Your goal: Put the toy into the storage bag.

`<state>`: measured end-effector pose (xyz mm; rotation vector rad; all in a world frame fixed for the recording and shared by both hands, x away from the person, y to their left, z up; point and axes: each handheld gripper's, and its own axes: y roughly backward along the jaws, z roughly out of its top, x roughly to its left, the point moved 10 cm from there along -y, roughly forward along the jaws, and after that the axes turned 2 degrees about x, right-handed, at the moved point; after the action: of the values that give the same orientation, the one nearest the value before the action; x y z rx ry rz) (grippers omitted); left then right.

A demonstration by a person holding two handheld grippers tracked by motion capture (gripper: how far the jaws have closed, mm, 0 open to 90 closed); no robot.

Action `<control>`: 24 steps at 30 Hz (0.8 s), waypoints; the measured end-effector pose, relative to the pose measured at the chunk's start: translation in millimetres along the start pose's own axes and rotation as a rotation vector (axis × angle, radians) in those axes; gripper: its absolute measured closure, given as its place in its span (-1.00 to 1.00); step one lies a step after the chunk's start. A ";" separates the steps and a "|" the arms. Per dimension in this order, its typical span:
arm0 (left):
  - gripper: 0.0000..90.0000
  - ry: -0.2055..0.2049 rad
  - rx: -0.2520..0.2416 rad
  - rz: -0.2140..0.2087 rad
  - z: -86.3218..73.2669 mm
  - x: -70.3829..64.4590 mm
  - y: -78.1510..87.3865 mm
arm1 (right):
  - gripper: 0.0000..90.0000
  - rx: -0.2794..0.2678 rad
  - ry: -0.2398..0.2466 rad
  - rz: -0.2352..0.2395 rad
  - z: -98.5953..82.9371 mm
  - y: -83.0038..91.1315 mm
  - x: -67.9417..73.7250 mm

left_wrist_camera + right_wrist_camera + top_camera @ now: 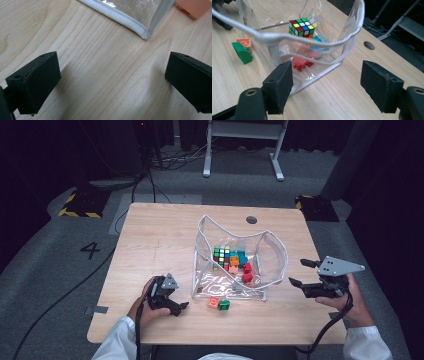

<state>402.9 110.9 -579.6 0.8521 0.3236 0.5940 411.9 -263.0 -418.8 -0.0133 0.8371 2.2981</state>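
From the high view, a clear plastic pouch (235, 265) stands open on the wooden counter (150, 240), holding a Rubik's cube (221, 255) and a heap of coloured toy bricks. Two bricks lie outside it near the front edge: an orange brick (214, 302) and a green brick (224, 305), touching each other. The left gripper (176, 306) rests low on the counter just beside them, and the right gripper (302, 272) hovers near the pouch's right wall.

In the left gripper view, its fingers (35, 80) stand wide apart over bare wood, with the pouch's white-trimmed corner (146, 35) ahead and the orange brick (195, 7) at the upper right.

In the right gripper view, its fingers (279, 85) are also apart and hold nothing, facing the pouch rim (294, 38).

The step in hand looks like packing the last loose bricks. The next move calls for swinging the left gripper right to straddle the orange brick, then closing, while the right steadies the rim.
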 end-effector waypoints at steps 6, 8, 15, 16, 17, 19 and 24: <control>-1.00 0.000 0.000 0.000 0.0 0.0 0.0 | -0.40 0.025 -0.008 0.045 -24.6 -16.2 17.3; -1.00 0.000 0.000 0.000 0.0 0.0 0.0 | -0.39 0.056 0.003 0.058 -33.7 -25.2 23.7; -1.00 0.000 0.000 0.000 0.0 0.0 0.0 | -0.36 0.093 0.026 0.139 -49.2 -46.3 50.5; -1.00 0.000 0.000 0.000 0.0 0.0 0.0 | -0.35 0.091 0.013 0.149 -50.6 -49.3 54.9; -1.00 -0.001 0.000 0.001 -0.1 0.0 0.1 | -0.35 0.100 0.010 0.159 -52.5 -50.7 57.8; -1.00 0.000 0.001 0.001 -0.1 0.1 0.1 | -0.33 0.093 0.021 0.172 -55.2 -57.3 64.1; -0.99 -0.001 0.002 0.001 -0.1 0.1 0.2 | -0.27 0.099 0.005 0.220 -62.1 -68.5 81.7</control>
<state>402.9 111.1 -579.5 0.8544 0.3225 0.5941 377.6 -211.1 -525.5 0.1225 0.9964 2.4577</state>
